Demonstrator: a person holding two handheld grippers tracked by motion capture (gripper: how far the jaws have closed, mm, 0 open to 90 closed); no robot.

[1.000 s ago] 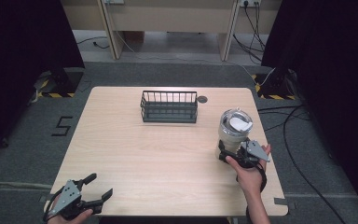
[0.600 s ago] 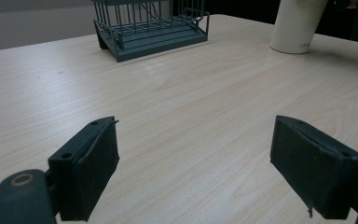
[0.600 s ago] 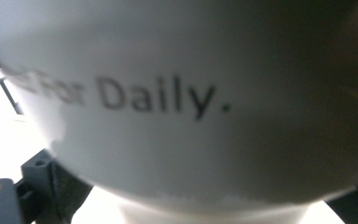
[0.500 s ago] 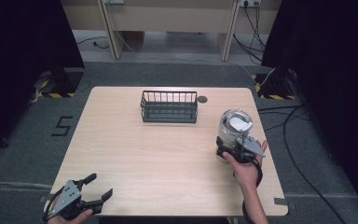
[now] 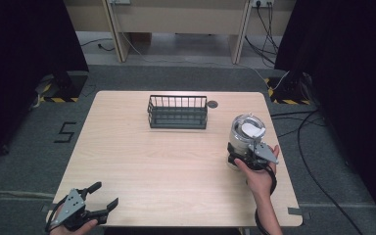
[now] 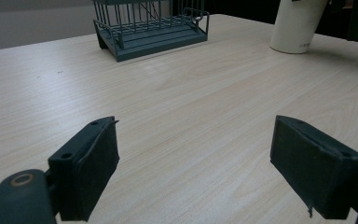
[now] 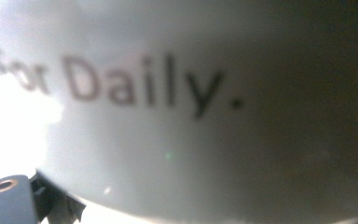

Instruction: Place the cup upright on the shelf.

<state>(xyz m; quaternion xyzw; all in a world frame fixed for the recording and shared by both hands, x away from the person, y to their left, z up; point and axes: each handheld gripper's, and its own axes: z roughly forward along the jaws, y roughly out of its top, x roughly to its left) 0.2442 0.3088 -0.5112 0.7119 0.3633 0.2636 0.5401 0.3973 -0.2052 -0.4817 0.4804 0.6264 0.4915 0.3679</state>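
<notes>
A white cup (image 5: 247, 129) with a clear lid stands near the table's right edge. My right gripper (image 5: 240, 155) is open at the cup's near side, low on its wall, with the jaws set either side of it. In the right gripper view the cup (image 7: 177, 116) sits very close, printed with "Daily.", and one black finger (image 7: 58, 205) shows at the bottom left. My left gripper (image 5: 105, 194) is open and holds nothing at the table's front left corner. In its own view the left gripper (image 6: 196, 163) shows jaws spread wide over bare wood, with the cup (image 6: 298, 23) far off.
A dark wire basket (image 5: 177, 112) stands at the back middle of the wooden table (image 5: 166, 161), seen also as the basket (image 6: 149, 25) in the left gripper view. A small round grommet (image 5: 212, 104) lies right of it. Cables run over the floor on the right.
My right gripper has moved a little forward and left, closing in on the cup's base. The left gripper and the basket have stayed put.
</notes>
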